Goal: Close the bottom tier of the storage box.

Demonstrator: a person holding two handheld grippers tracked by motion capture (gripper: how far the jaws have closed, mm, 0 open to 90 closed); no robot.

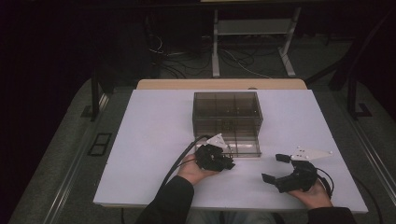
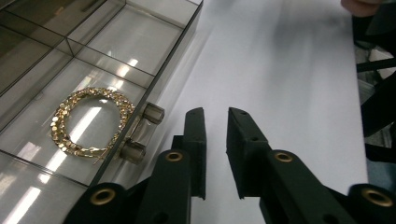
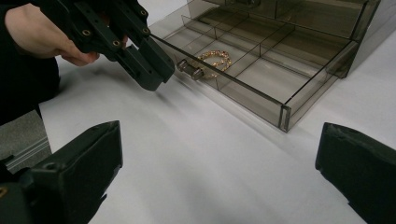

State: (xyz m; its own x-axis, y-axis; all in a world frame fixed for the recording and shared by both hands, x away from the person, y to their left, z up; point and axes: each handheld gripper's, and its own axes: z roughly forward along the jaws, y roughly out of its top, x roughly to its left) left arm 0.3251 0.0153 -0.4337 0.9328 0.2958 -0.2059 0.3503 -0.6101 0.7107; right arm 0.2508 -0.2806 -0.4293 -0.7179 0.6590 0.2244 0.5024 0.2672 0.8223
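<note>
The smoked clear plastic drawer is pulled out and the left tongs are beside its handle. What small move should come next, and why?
Probably push the drawer shut: bring the left tongs, nearly closed and empty, against the small clear handle on its front. The gold chain bracelet already lies inside a compartment, and the right tongs rest open on the white table.

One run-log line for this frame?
drawer: pulled open | bracelet: inside | left gripper: nearly shut, empty, beside handle | right gripper: open

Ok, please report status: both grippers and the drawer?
Left gripper nearly shut, empty, beside drawer handle. Right gripper open, idle. Drawer pulled out, gold bracelet inside. Nothing blocking.
</note>
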